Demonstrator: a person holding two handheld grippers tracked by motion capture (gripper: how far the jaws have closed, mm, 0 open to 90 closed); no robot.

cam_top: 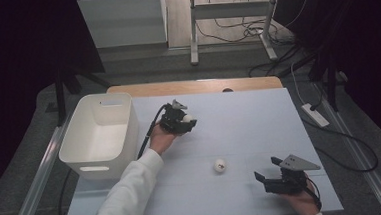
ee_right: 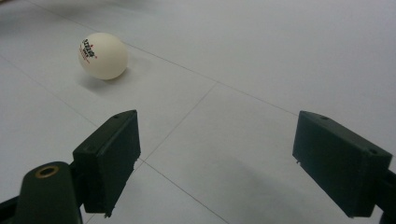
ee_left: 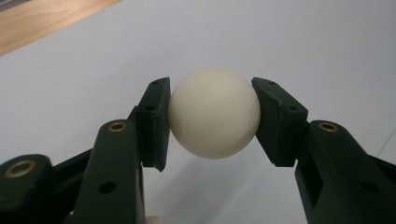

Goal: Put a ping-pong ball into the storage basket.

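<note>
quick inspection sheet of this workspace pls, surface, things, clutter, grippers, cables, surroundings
surface: pale sheet over a wooden table, faint seam lines in the right gripper view
job's things: held ball clamped between the left gripper's pads, above the sheet; loose ball with a printed mark lying on the sheet; white bin at the sheet's left edge, no contents seen
clutter: nothing seen
grippers: left gripper shut on held ball; right gripper open, nothing between the jaws, loose ball ahead of it
cables: black cable trails from the left gripper; floor cables beyond the table
surroundings: metal frame legs, dark floor
</note>
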